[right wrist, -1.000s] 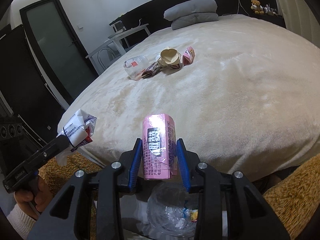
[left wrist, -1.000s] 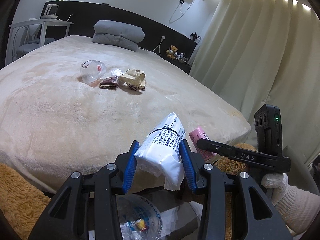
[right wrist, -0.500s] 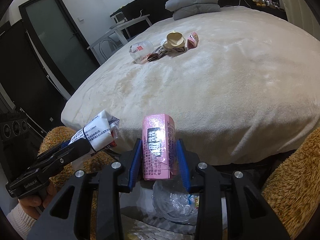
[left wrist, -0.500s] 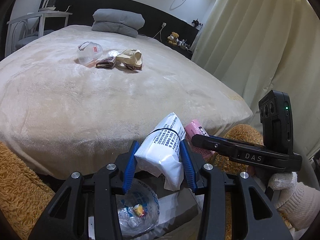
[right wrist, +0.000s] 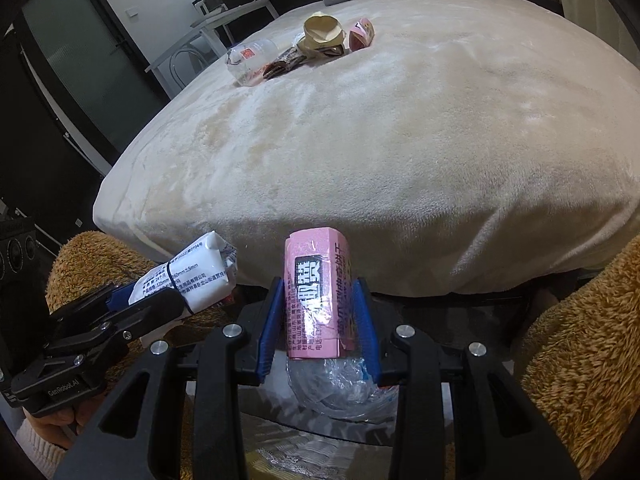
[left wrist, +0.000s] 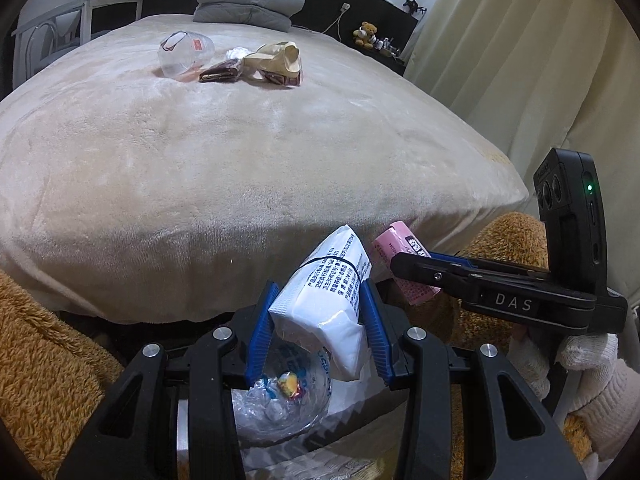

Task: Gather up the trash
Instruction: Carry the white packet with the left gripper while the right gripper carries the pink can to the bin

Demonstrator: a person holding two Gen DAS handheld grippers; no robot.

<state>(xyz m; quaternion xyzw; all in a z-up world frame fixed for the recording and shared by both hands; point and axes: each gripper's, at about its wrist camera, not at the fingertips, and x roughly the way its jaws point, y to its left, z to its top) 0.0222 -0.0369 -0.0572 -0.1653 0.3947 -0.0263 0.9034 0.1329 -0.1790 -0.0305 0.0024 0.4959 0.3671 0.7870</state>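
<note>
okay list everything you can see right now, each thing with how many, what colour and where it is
white packet: 1, white, in left gripper
pink carton: 1, pink, in right gripper
clear bag: 1, transparent, below both grippers
plastic cup: 1, clear, far on bed
paper bag: 1, tan, beside cup
dark wrapper: 1, brown, between them
small pink carton: 1, right of paper bag
bed: 1, cream
pillows: 2, grey, at headboard
teddy bear: 1, brown, shelf
left gripper: shut
right gripper: shut

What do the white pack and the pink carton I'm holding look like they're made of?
White pack: likely soft plastic film, slightly glossy, buckling between the left gripper pads. Pink carton: probably coated paperboard, with flat printed faces and folded edges.
</note>
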